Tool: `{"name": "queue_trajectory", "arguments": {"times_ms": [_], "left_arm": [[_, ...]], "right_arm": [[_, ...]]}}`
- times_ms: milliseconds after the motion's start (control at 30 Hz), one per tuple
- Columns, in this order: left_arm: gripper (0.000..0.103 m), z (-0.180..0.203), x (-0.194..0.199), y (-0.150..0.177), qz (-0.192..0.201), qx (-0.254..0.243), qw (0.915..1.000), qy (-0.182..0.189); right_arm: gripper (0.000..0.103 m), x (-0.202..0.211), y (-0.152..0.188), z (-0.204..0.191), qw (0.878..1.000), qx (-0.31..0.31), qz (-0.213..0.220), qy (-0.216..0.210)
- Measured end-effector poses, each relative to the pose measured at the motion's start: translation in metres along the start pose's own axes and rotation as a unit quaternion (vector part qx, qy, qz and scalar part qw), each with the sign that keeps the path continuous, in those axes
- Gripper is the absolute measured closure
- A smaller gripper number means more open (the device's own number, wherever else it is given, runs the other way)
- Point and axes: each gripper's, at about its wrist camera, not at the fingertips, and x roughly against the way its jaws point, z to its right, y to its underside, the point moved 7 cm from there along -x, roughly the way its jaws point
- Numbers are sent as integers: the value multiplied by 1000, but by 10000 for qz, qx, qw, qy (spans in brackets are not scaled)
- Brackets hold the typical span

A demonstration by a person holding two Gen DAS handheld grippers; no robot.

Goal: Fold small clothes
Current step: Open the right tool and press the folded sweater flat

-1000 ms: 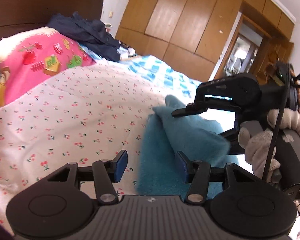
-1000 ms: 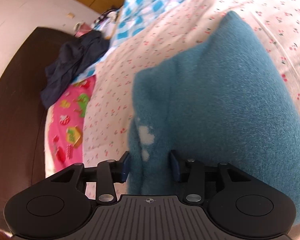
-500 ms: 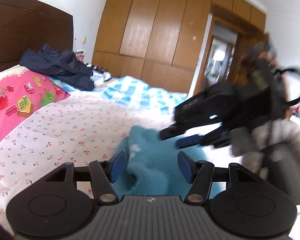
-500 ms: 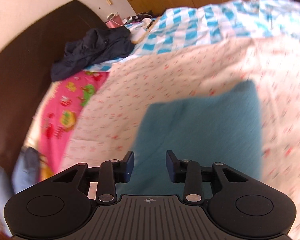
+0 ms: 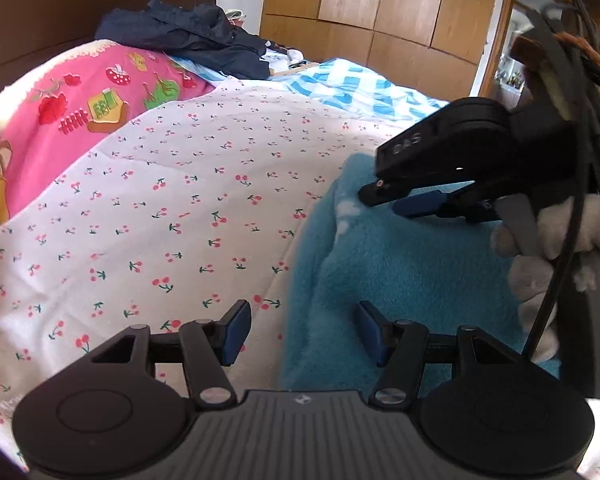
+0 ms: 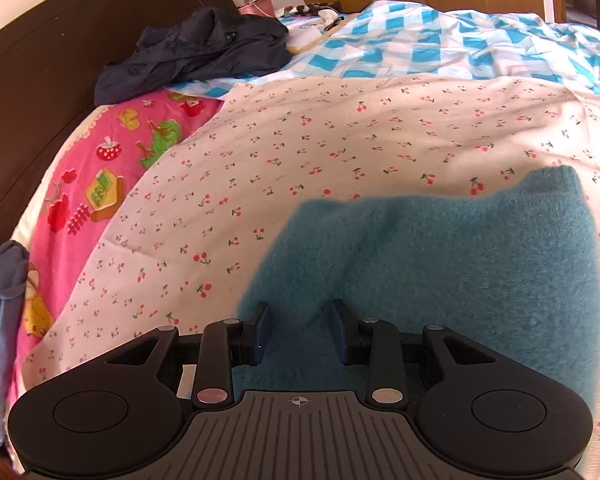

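Observation:
A teal fleece garment [image 5: 404,276] [image 6: 452,272] lies folded flat on the cherry-print sheet [image 5: 160,220] [image 6: 340,140]. My left gripper [image 5: 303,330] is open and low over the garment's left edge, with that edge running between its fingers. My right gripper [image 6: 300,330] stands over the near left corner of the teal fleece with a narrow gap between its pads, and nothing is pinched. In the left wrist view the right gripper [image 5: 404,202] hovers over the garment's far corner, held by a gloved hand [image 5: 540,248].
A dark navy garment [image 5: 188,36] [image 6: 204,52] is heaped by the brown headboard [image 6: 52,60]. A pink cartoon blanket [image 5: 80,112] [image 6: 112,172] lies to the left, a blue checked sheet [image 6: 440,48] behind. A light blue cloth [image 6: 0,320] hangs at the far left. Wooden wardrobes [image 5: 380,4] line the wall.
The right gripper had a raised fold of the teal fleece between its fingers; now the fleece lies flat and the gripper has let go, its jaws narrower. The left gripper has moved over the garment's left edge.

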Motion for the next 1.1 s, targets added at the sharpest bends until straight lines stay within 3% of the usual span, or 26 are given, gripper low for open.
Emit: {"name": "queue_trajectory", "arguments": {"times_ms": [133,267,467,667,800,967,1100], "left_arm": [[38,-6,-3,3,-30,63,10000,20],[37,-2,2,5,46,-48,10000,-28],[37,1,3,5,77,-150,9998,-108],[37,7,3,7,1,-320,9993,-200],[38,8,12,4,34,-358,9992,-198],[38,20,36,-9,367,-553,9976,-177],[38,40,33,-28,503,-815,9954,-26]], "right_arm": [[72,10,0,4,9999,-87,93,-96],[71,55,0,14,9988,-298,303,-236],[70,122,43,36,9989,-22,454,144],[72,128,86,54,9990,-278,229,271],[71,150,87,53,9981,-409,467,59],[70,165,86,66,9963,-437,718,190],[70,161,70,81,9937,-679,869,215]]}}
